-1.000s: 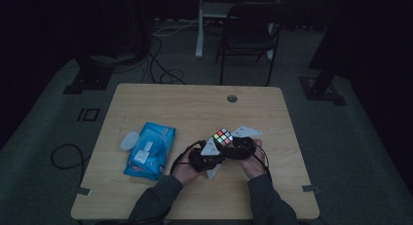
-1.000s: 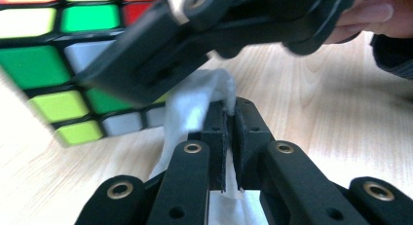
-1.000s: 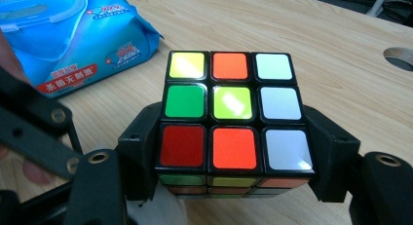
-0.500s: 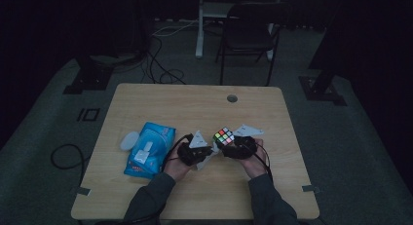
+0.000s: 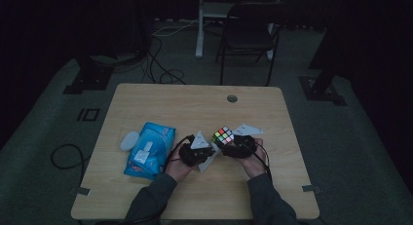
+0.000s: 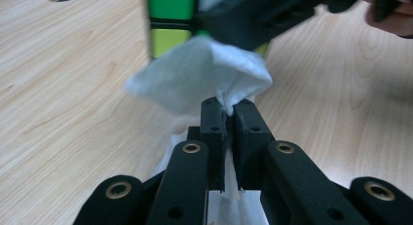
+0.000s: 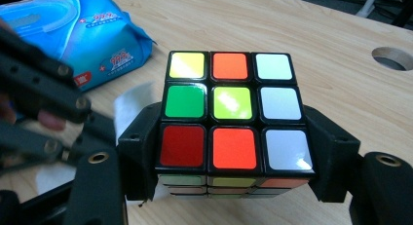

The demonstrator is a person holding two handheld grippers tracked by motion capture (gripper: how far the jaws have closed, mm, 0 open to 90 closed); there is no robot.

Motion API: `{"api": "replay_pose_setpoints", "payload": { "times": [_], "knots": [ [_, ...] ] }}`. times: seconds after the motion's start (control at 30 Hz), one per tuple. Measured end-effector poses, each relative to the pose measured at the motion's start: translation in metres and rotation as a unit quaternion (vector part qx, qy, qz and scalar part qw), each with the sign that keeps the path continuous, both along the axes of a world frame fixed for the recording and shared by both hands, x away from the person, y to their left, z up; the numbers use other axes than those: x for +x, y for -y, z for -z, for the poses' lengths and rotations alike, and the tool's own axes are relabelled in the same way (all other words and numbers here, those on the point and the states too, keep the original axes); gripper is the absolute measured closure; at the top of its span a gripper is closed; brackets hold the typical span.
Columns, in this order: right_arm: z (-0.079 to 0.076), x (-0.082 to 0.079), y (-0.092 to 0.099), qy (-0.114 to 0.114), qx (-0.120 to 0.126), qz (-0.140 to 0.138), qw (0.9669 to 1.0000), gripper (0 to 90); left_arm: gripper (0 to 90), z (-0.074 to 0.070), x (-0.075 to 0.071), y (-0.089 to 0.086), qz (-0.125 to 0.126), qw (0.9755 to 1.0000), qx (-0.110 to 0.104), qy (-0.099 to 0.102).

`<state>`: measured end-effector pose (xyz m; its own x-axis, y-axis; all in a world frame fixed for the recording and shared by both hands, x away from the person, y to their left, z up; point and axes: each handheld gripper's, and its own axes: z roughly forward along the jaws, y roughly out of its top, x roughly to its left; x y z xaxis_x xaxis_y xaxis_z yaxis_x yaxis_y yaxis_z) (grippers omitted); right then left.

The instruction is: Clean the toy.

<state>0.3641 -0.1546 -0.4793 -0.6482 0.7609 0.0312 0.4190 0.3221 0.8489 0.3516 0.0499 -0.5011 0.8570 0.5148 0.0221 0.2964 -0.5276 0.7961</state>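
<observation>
The left gripper [image 6: 229,113] is clenched on a white wipe [image 6: 204,71], whose loose end touches the cube [image 7: 233,120]. The right gripper [image 7: 234,152] clamps that cube by two opposite sides just above the table [image 5: 160,101]. The cube sits directly ahead of the left jaws, so wiping looks like a short push forward.

A light wooden table [image 5: 160,108] with a pale grain carries the things; a round cable hole [image 5: 232,98] is cut near its far edge, right of the middle. On the person's left part of the top lies a blue pack of wet wipes [image 5: 149,149] (white flap label on its upper face), flat and angled slightly. Just beside it, toward the left edge, lies a small white oval lid [image 5: 129,140]. The near strip of the tabletop is bare wood.
</observation>
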Motion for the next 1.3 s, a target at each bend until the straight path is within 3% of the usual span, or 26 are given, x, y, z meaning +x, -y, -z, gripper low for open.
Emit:
{"api": "replay_pose_setpoints", "payload": {
  "times": [0.43, 0.63, 0.8, 1.03, 1.1, 1.3],
  "knots": [
    [0.001, 0.014, -0.009, -0.023, 0.013, 0.039, 0.9989, 34.0, 84.8, -0.001, 0.003, 0.012, -0.016, 0.9997, -0.014, 0.01],
    [0.0, 0.019, -0.009, -0.034, 0.02, 0.065, 0.9971, 34.0, 84.2, 0.001, 0.007, 0.017, -0.04, 0.9986, -0.033, 0.011],
    [0.001, 0.022, -0.009, -0.039, 0.02, 0.08, 0.9958, 34.0, 84.3, 0.002, 0.009, 0.024, -0.042, 0.9982, -0.043, 0.008],
    [0.004, 0.024, -0.014, -0.048, 0.027, 0.08, 0.9953, 34.0, 84.4, 0.004, 0.012, 0.036, -0.054, 0.9971, -0.054, 0.007],
    [0.004, 0.023, -0.015, -0.043, 0.02, 0.089, 0.9949, 34.0, 84.4, 0.005, 0.013, 0.037, -0.057, 0.9964, -0.061, 0.008],
    [0.003, 0.025, -0.012, -0.048, 0.032, 0.094, 0.9939, 34.0, 84.5, 0.006, 0.012, 0.038, -0.065, 0.9957, -0.066, 0.01]
  ]
}}
